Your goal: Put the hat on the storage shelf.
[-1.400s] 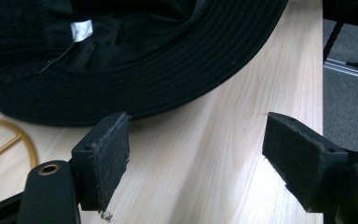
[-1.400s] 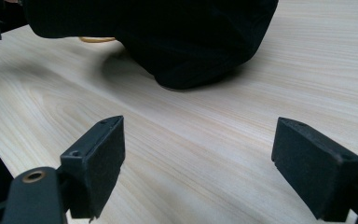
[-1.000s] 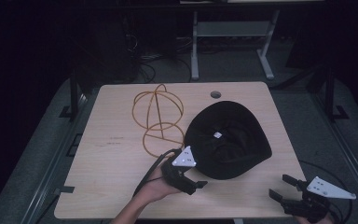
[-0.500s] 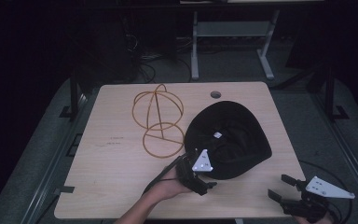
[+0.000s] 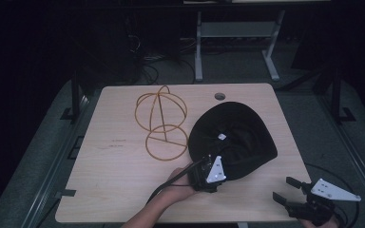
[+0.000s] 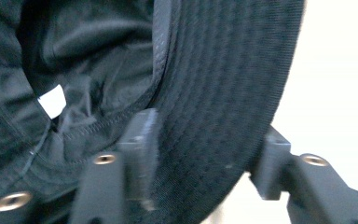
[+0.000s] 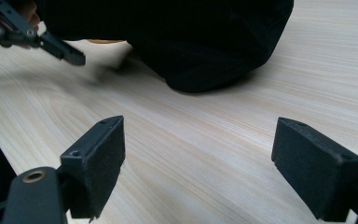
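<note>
Straddling the stitched brim of the black fabric hat [image 6: 223, 93], the left gripper [image 6: 200, 168] is sitting with one jaw inside the hat and one outside, not visibly clamped. The right gripper [image 7: 200, 168] is hovering with jaws spread wide above the pale wood-grain table [image 7: 191, 140]. The hat is lying crown-down, white label showing, right of centre, beside a wire stand [image 5: 161, 121] of gold hoops.

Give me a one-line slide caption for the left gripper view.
Left gripper with its jaws straddling the brim of an upturned black hat, white label visible inside the crown.
</note>
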Demonstrator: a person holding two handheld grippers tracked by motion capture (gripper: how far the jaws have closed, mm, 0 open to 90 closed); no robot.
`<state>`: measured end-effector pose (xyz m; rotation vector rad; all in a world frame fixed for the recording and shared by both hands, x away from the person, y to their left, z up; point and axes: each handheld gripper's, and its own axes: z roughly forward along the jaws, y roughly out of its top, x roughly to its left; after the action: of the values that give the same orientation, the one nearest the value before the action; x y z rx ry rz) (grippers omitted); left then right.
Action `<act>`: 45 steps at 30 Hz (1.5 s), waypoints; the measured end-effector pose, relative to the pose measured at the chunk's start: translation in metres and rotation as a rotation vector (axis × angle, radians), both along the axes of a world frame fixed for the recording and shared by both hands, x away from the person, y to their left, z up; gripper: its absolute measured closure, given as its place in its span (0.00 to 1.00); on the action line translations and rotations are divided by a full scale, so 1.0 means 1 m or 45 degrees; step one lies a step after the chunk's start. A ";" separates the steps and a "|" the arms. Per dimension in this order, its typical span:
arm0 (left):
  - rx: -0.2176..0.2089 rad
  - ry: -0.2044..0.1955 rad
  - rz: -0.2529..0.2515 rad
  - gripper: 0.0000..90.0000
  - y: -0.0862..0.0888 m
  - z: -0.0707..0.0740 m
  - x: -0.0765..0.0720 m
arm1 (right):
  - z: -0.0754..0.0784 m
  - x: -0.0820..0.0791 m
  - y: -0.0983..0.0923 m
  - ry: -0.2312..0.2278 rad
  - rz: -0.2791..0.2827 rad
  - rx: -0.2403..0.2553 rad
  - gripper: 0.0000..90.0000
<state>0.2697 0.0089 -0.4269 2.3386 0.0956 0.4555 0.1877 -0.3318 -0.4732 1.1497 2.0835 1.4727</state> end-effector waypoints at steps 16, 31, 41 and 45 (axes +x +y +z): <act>-0.166 0.027 -0.032 0.95 0.010 0.023 0.000 | 0.001 0.007 0.004 -0.005 0.002 0.031 0.19; -0.401 0.158 -0.074 0.95 0.025 0.052 0.000 | 0.003 0.022 0.004 -0.018 -0.007 0.111 0.18; -0.486 0.223 -0.094 0.95 0.033 0.062 0.005 | 0.007 0.030 0.009 -0.035 0.040 0.136 0.18; -0.484 0.227 -0.105 0.95 0.035 0.063 0.005 | 0.012 0.030 0.008 -0.065 0.051 0.146 0.18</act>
<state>0.2746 0.0437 -0.3638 1.9950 0.1553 0.1678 0.2175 -0.3243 -0.4611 1.1050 2.0226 1.6413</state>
